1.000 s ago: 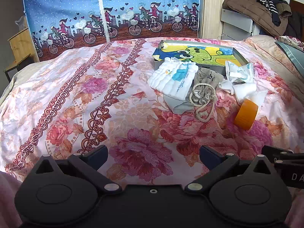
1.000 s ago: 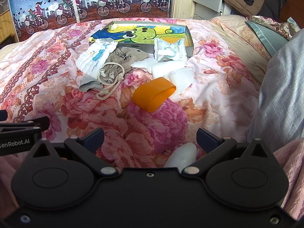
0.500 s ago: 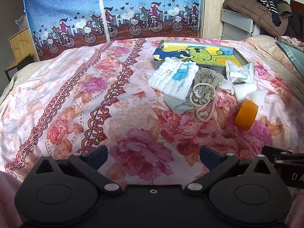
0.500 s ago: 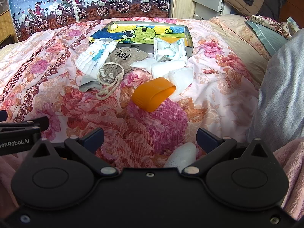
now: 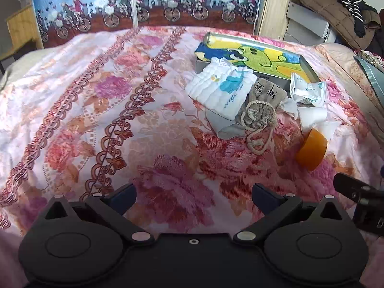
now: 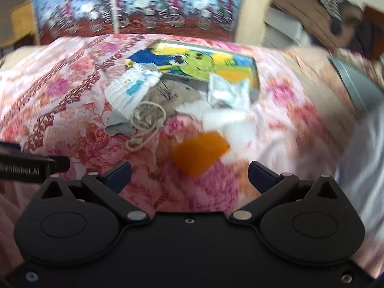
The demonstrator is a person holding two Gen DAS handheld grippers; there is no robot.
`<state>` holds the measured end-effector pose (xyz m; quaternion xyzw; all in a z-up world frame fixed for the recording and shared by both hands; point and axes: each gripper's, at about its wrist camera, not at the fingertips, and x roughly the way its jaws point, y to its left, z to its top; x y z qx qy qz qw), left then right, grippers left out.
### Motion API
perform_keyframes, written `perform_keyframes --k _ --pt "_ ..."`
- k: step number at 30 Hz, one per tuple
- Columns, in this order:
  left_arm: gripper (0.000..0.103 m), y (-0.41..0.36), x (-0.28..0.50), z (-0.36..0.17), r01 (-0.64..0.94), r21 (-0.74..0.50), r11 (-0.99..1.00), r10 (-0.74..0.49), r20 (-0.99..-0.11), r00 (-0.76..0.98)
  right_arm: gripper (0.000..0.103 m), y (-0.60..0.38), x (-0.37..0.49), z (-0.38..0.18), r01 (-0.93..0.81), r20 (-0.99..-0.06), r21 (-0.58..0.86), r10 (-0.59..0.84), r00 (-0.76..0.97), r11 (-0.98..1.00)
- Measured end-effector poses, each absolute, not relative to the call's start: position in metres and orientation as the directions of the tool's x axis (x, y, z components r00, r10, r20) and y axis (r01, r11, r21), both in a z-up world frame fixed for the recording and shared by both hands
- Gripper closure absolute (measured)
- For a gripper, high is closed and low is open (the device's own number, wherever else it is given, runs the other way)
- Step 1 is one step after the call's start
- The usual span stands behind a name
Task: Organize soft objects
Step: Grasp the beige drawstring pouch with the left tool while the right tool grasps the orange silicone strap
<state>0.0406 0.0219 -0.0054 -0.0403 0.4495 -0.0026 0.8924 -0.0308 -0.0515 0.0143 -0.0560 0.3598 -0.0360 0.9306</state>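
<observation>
A pile of soft things lies on the floral bedspread in front of a shallow box (image 5: 249, 55) lined with a cartoon towel. The pile holds a folded white cloth (image 5: 222, 90), a grey drawstring pouch (image 5: 260, 112), a wipes packet (image 5: 308, 91), white cloths (image 5: 312, 116) and an orange tube-shaped piece (image 5: 312, 150). My left gripper (image 5: 193, 195) is open and empty, low over the near bedspread. My right gripper (image 6: 189, 174) is open and empty, just short of the orange piece (image 6: 200, 152). The same pouch (image 6: 153, 106) and box (image 6: 199, 63) show there, blurred.
A grey pillow (image 6: 362, 158) lies at the right of the bed. A chest with a brown coat (image 5: 333, 9) stands at the back right. A blue bicycle-print curtain (image 5: 144, 2) hangs behind the bed. A wooden stand (image 5: 20, 26) is at the far left.
My right gripper has moved forward toward the pile; its view is now motion-blurred, and the white object near its jaws is out of view. The left gripper has barely moved.
</observation>
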Motion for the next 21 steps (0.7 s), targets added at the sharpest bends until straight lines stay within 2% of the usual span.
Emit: perform_keyframes --k 4,7,13,18,21 --pt "0.001 0.022 0.071 -0.004 0.012 -0.049 0.999 -0.048 -0.828 0.558 0.000 -0.050 0.002 0.017 -0.047 -0.661 -0.208 -0.105 0.743 0.977" --pt "0.001 0.022 0.095 -0.003 0.053 -0.032 0.998 -0.056 -0.836 0.546 0.000 -0.051 0.027 0.017 -0.163 -0.677 -0.241 -0.046 0.734 0.957" --pt "0.001 0.013 0.150 -0.003 0.109 -0.155 0.982 -0.189 -0.796 0.575 0.000 -0.047 0.058 0.008 -0.404 -0.672 -0.390 0.044 0.739 0.827" --pt "0.003 -0.005 0.182 -0.025 0.169 -0.226 0.959 -0.282 -0.788 0.547 0.000 -0.049 0.064 -0.006 -0.483 -0.757 -0.313 0.093 0.647 0.818" --pt "0.007 -0.013 0.190 -0.037 0.224 -0.232 0.947 -0.318 -0.782 0.535 0.000 -0.045 0.069 -0.019 -0.484 -0.794 -0.321 0.048 0.606 0.814"
